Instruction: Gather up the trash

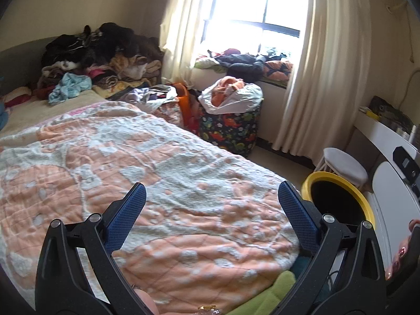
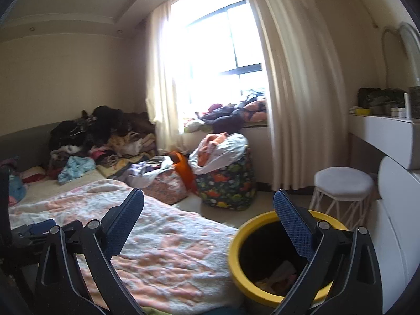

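A yellow-rimmed black trash bin (image 2: 236, 257) stands on the floor beside the bed, with paper scraps (image 2: 282, 273) at its bottom. My right gripper (image 2: 208, 207) is open and empty, its right finger over the bin's mouth. My left gripper (image 1: 211, 199) is open and empty above the orange and white blanket (image 1: 157, 157). The same bin (image 1: 338, 181) shows at the right of the left wrist view. No loose trash is visible on the blanket.
Piles of clothes (image 1: 105, 52) cover the head of the bed. A dinosaur-print bag (image 2: 225, 181) and an orange bag (image 2: 183, 170) stand by the window. A white stool (image 2: 344, 183) and a white desk (image 2: 380, 128) sit right. A hand (image 1: 399, 252) shows at the right edge.
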The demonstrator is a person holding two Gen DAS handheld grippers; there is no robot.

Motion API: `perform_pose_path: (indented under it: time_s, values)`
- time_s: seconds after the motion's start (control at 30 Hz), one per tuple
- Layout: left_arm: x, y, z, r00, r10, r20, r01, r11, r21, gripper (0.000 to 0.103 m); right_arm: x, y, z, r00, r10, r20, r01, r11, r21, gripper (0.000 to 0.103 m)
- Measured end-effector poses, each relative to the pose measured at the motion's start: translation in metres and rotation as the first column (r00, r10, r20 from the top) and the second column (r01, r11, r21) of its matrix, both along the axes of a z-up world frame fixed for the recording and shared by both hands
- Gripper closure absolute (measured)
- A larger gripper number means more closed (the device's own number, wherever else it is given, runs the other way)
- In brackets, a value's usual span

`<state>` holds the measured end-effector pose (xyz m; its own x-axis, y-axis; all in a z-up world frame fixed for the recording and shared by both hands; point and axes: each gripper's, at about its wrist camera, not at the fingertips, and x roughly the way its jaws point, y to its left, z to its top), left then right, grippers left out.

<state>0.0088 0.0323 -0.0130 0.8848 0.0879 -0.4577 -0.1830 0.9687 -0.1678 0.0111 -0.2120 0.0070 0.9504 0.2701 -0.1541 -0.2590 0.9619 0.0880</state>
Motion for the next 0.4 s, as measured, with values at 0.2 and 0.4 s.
perform_pose_path:
  time_s: [0.2,0.4]
  values:
    - [-0.048,0.131,-0.014,0.923,0.365,-0.121,-0.371,0.928,-0.03,0.01,0.039,0.177,0.003,0.822,0.451,-0.348,-0.519,0.845,-0.13,0.006]
    - [-0.11,0.253,-0.068,0.693,0.648,-0.315,-0.683,0.73,0.001,0.01,0.021,0.374,-0.091,0.491,0.544,-0.681,-0.826,0.54,-0.164,0.006]
